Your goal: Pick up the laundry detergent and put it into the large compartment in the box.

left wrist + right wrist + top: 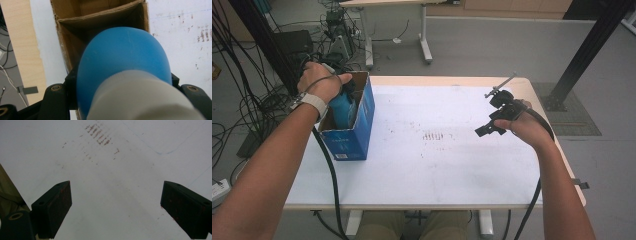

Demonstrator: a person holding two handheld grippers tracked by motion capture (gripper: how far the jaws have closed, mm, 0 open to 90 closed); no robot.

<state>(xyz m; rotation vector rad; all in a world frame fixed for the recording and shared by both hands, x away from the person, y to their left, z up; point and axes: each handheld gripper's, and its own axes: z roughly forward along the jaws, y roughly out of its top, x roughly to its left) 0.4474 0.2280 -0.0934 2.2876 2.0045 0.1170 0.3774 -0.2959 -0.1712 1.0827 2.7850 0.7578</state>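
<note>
Holding a blue bottle (125, 62) with a pale grey-white cap end nearest the camera, the left gripper (339, 95) clamps both jaws on its sides, directly over the open cardboard box (362, 117); judged, the bottle is being lowered into or lifted from it. Bottle: rounded base pointing ahead of the gripper into the box mouth (100, 17). Right gripper (492, 125): jaws spread wide, nothing between them, idling above the stained white table (112, 170), well clear of the box.
</note>
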